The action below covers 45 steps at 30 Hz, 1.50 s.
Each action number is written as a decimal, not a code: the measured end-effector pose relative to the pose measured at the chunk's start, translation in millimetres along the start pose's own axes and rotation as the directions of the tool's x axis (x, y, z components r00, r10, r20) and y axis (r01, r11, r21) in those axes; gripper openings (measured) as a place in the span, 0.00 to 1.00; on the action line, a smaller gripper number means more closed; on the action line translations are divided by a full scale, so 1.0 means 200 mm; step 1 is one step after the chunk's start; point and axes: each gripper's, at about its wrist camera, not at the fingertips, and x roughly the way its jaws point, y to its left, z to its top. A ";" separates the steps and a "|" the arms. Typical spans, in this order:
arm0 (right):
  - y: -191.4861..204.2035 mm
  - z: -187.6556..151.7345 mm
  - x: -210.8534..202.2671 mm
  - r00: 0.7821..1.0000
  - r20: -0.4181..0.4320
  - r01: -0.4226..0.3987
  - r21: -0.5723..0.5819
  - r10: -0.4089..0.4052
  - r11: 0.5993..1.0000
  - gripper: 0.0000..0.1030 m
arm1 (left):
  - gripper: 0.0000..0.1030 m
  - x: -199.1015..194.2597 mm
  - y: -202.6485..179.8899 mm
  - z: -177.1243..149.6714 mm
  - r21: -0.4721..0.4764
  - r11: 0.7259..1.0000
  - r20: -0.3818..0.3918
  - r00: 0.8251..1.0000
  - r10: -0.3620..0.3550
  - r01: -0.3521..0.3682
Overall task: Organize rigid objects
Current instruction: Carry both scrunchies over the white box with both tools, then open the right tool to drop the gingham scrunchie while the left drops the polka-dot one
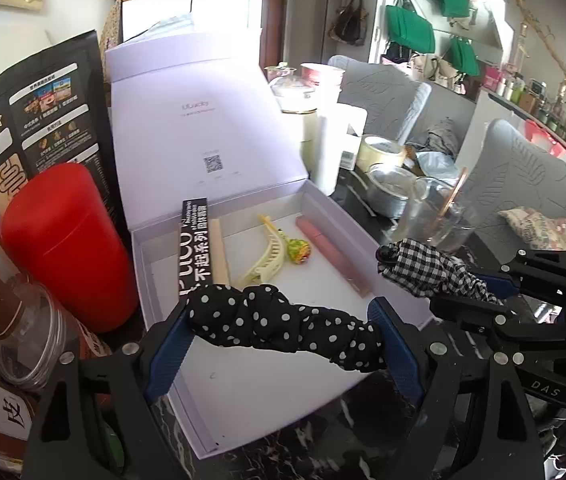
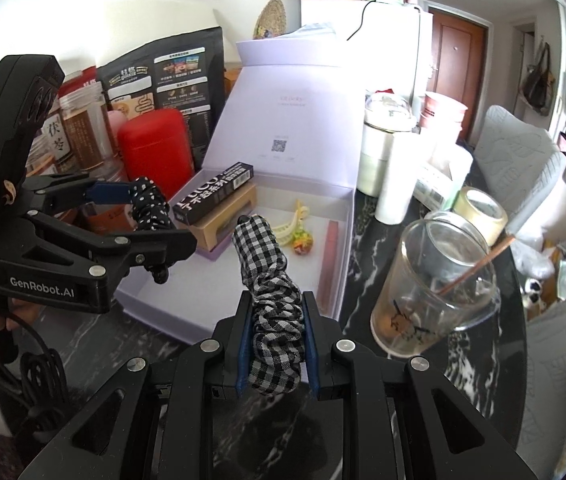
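Note:
In the left wrist view my left gripper (image 1: 283,320) is shut on a black polka-dot fabric hair clip (image 1: 283,320), which spans lengthwise between the blue pads over the near part of an open white box (image 1: 243,368). My right gripper (image 2: 277,304) is shut on a black-and-white checked fabric hair clip (image 2: 267,264) that sticks up and forward over the box's (image 2: 345,216) near edge. In the box lie a long black carton (image 1: 195,240), a yellow hair claw (image 1: 267,256), a green lollipop-like piece (image 1: 298,249) and a pink stick (image 1: 331,252). Each gripper shows in the other's view: right gripper (image 1: 483,292), left gripper (image 2: 143,208).
A red canister (image 1: 63,240), jars and a black food bag (image 1: 35,112) crowd the box's left side. Right of the box stand a glass cup (image 2: 439,280) with a stick in it, a tape roll (image 2: 481,208), white containers and a metal bowl (image 1: 391,188). The tabletop is dark marble.

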 end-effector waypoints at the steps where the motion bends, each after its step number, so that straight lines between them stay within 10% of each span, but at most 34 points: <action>1: 0.00 0.00 0.01 1.000 -0.002 0.002 -0.002 -0.002 1.000 0.21 | 0.84 0.01 0.01 0.00 -0.003 1.000 0.003 1.000 0.010 -0.010; 29: -0.06 0.00 0.27 0.997 -0.076 -0.001 0.029 0.003 1.000 0.23 | 0.84 0.16 0.07 -0.02 -0.031 0.992 0.002 0.992 0.124 -0.124; 36: -0.08 0.01 0.26 0.997 -0.075 0.021 0.050 -0.018 0.999 0.40 | 0.84 0.14 0.04 0.00 -0.011 0.989 0.010 0.989 0.145 -0.145; 45: -0.09 0.00 0.19 0.997 -0.063 0.045 0.047 -0.042 0.998 0.39 | 0.98 0.11 0.05 0.02 -0.046 0.988 0.008 0.989 0.147 -0.147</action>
